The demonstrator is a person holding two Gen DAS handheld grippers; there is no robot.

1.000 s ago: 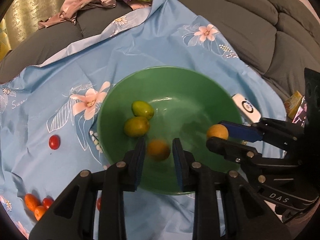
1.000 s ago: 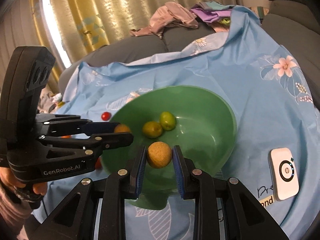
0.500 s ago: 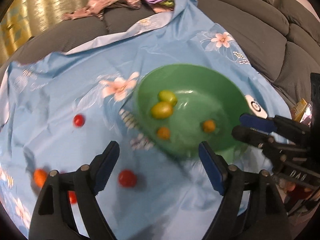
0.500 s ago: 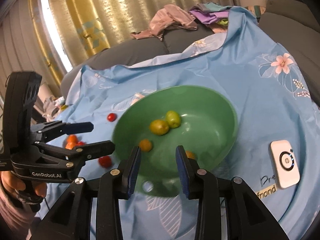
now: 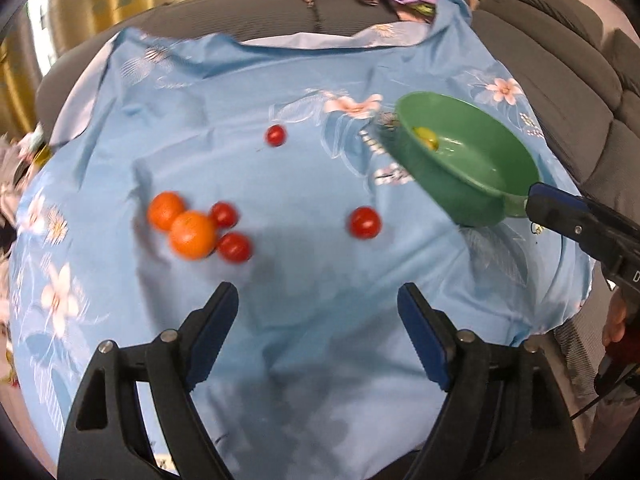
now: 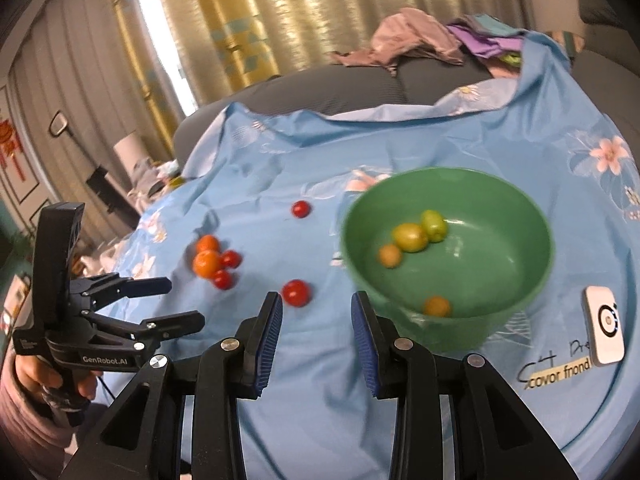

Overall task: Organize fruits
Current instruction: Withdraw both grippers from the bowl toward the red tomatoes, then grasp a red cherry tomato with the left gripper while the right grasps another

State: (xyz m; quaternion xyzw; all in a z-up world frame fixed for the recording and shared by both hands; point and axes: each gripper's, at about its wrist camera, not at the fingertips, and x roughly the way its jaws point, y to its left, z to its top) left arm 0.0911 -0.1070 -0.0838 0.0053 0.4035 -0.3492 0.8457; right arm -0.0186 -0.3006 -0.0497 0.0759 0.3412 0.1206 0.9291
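Observation:
A green bowl (image 6: 516, 320) stands on the blue flowered cloth and holds two green-yellow fruits (image 6: 410, 237) and two small orange fruits (image 6: 437, 306). It also shows in the left wrist view (image 5: 448, 184). On the cloth lie two oranges (image 5: 193, 234) with red tomatoes (image 5: 235, 246) beside them, one tomato (image 5: 364, 222) alone and another (image 5: 276, 135) farther back. My left gripper (image 5: 318, 332) is open and empty, above the cloth short of the fruits. My right gripper (image 6: 317, 328) is open and empty, left of the bowl's near rim.
A white device (image 6: 606, 330) lies on the cloth right of the bowl. Grey sofa cushions (image 5: 568, 92) surround the cloth, with a heap of clothes (image 6: 420, 40) at the back. Curtains (image 6: 256, 16) hang behind.
Both grippers dropped their orange fruits into the bowl and opened. The left gripper swung left toward the loose oranges and tomatoes. The right gripper pulled back and left from the bowl.

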